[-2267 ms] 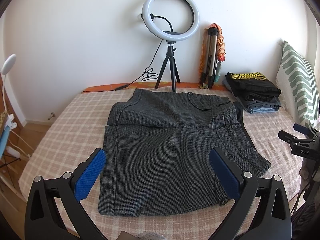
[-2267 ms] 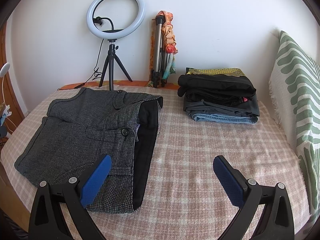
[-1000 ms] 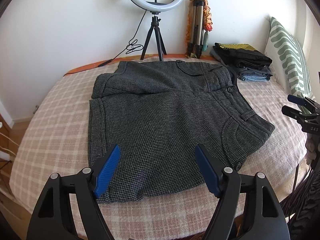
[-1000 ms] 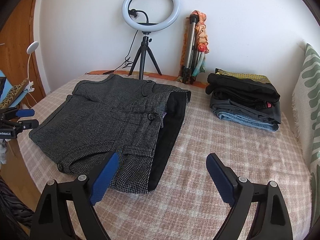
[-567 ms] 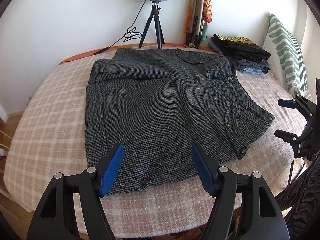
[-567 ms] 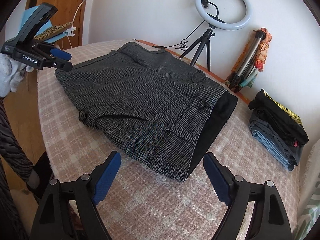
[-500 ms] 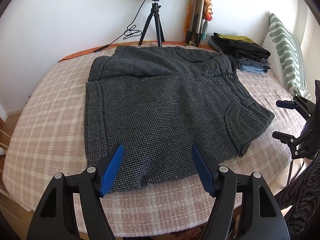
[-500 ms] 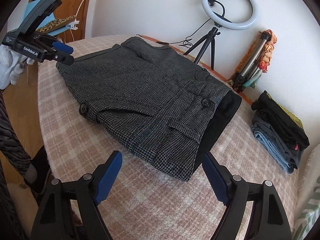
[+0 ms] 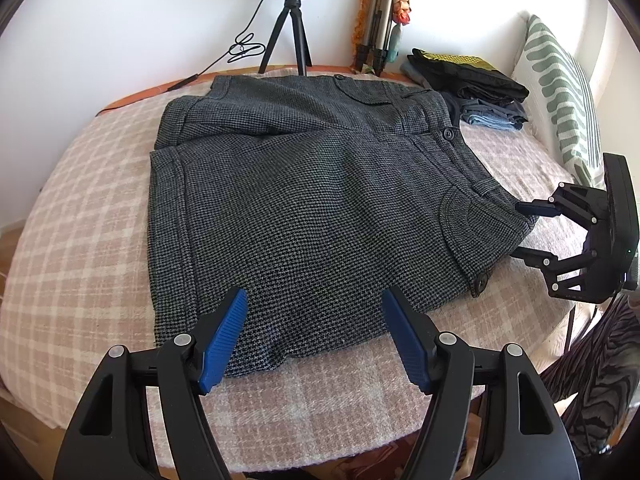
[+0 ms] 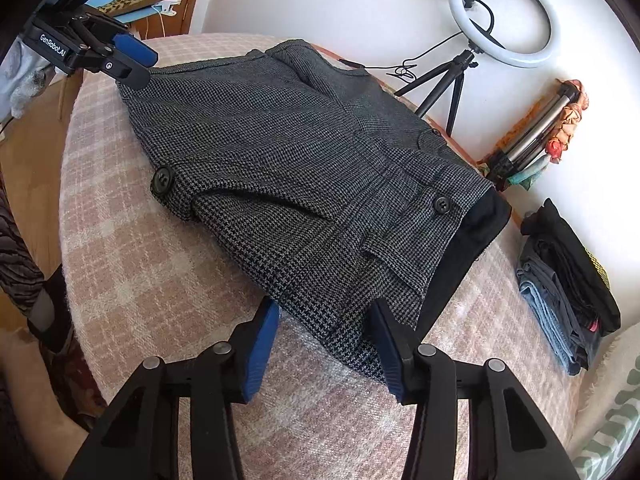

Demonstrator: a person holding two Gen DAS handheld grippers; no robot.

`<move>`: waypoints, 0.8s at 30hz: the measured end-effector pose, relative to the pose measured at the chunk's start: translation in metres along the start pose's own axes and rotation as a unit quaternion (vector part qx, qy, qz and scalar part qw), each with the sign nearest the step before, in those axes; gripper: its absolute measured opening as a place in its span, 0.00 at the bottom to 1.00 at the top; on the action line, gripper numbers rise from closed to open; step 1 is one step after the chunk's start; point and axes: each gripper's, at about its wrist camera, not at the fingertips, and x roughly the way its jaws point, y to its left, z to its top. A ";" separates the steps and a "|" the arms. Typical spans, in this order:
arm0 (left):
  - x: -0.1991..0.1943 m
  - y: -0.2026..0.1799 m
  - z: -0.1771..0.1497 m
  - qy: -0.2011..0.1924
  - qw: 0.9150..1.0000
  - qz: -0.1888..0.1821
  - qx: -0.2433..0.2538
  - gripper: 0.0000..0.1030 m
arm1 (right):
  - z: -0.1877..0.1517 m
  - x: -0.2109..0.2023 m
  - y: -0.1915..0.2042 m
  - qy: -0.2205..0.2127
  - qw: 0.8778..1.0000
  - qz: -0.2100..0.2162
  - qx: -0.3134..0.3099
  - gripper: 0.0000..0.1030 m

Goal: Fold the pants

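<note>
Dark grey houndstooth pants (image 9: 312, 200) lie folded flat on a pink checked bed cover (image 9: 80, 240); they also show in the right wrist view (image 10: 304, 168). My left gripper (image 9: 316, 316) is open, its blue pads astride the pants' near hem edge. My right gripper (image 10: 324, 328) is open, its pads either side of the waistband corner. In the left wrist view the right gripper (image 9: 520, 228) sits at the pants' right edge. In the right wrist view the left gripper (image 10: 136, 64) sits at the far hem corner.
A ring light on a tripod (image 10: 500, 20) and a folded tripod (image 9: 380, 20) stand at the wall. A stack of folded clothes (image 10: 572, 284) lies at the bed's far right, beside a green striped pillow (image 9: 560, 92). The bed edge is close below both grippers.
Both grippers have moved in and down toward the pants. The right gripper swung round to the waistband side and its pads now reach the fabric edge. The pants have not moved.
</note>
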 end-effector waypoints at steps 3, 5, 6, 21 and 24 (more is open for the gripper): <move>0.002 -0.005 0.000 0.005 1.000 0.006 0.013 0.68 | 0.005 0.000 -0.004 -0.001 1.000 0.007 0.012 0.30; 0.005 -0.009 0.000 0.013 1.000 0.000 0.021 0.68 | 0.009 -0.002 -0.008 -0.006 1.000 0.010 0.022 0.20; 0.006 -0.012 -0.001 0.018 0.999 -0.004 0.029 0.68 | 0.011 -0.003 -0.011 -0.009 1.000 0.007 0.026 0.17; 0.025 -0.008 -0.017 0.067 0.991 0.059 0.101 0.68 | 0.039 -0.012 -0.045 -0.045 0.995 0.010 0.093 0.11; 0.026 0.008 -0.012 0.057 0.994 0.068 0.068 0.68 | 0.040 -0.014 -0.047 -0.050 0.994 0.011 0.100 0.11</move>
